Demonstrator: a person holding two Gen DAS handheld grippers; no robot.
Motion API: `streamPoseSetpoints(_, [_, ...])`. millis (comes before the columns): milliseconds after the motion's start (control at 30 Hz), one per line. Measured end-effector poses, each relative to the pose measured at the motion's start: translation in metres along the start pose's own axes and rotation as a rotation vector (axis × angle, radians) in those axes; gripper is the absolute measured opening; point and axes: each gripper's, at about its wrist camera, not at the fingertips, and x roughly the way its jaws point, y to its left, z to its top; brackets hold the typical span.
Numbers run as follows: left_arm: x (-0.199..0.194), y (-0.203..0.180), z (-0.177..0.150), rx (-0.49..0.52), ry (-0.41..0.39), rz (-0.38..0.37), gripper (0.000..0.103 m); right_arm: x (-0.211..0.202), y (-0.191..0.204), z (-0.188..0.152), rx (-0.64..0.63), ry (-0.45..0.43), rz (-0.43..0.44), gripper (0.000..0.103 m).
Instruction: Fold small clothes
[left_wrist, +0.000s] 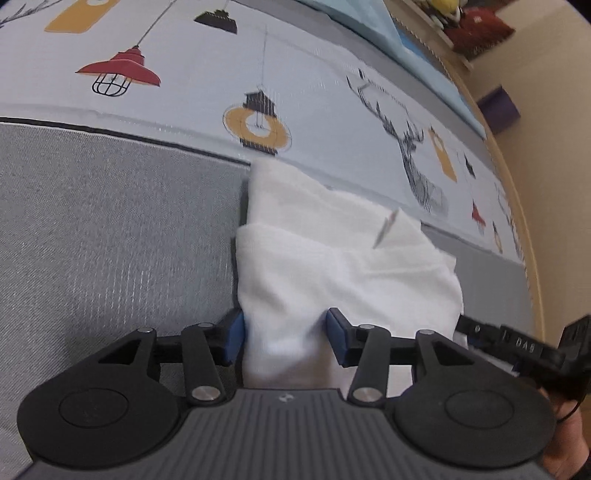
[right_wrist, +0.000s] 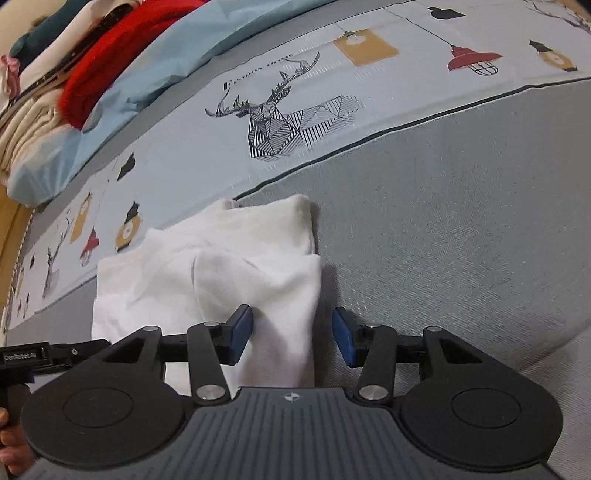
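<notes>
A white garment (left_wrist: 332, 258), folded into a compact shape, lies on the grey band of the bedspread (left_wrist: 110, 240), its far end reaching the patterned strip. My left gripper (left_wrist: 286, 341) stands open over its near end. The cloth's left edge sits between the blue pads, and the left pad (left_wrist: 236, 338) is just beside that edge. In the right wrist view the same garment (right_wrist: 221, 266) lies ahead and to the left. My right gripper (right_wrist: 293, 339) is open around its near right edge, and a gap shows between the cloth and the right pad (right_wrist: 343, 341).
The patterned strip (right_wrist: 280, 122) with lamps and a deer runs behind the garment. A light blue quilt (right_wrist: 155, 74) and a pile of red and cream clothes (right_wrist: 103, 62) lie further back. The wooden bed edge (left_wrist: 517, 206) and a purple box (left_wrist: 498, 107) are on the right.
</notes>
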Motion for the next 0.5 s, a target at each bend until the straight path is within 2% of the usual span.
streamPoseSetpoints(67, [0.001,0.000,0.002,0.002,-0.010,-0.006,0.048,0.002,0.000,0.001,0.008,-0.008,0.002,0.049])
streamPoseSetpoints(133, [0.003,-0.002,0.003,0.031,-0.017,0.007,0.032,0.003,0.000,0.003,0.023,-0.020,0.000,0.037])
streamPoseSetpoints(167, [0.004,-0.003,0.003,0.046,-0.019,0.015,0.022,0.003,-0.001,0.003,0.031,-0.022,0.003,0.025])
streamPoseSetpoints(200, [0.003,-0.004,0.004,0.059,-0.022,0.017,0.015,0.004,-0.001,0.004,0.041,-0.020,0.009,0.019])
streamPoseSetpoints(233, [0.001,-0.004,0.005,0.069,-0.028,0.016,0.012,0.005,-0.001,0.004,0.047,-0.022,0.007,0.011])
streamPoseSetpoints(367, [-0.023,-0.009,0.013,0.108,-0.126,0.005,0.009,0.003,0.005,0.010,0.050,-0.052,0.000,0.007])
streamPoseSetpoints(500, [-0.054,-0.017,0.019,0.172,-0.279,0.024,0.010,-0.015,0.021,0.019,0.056,-0.184,0.076,0.005])
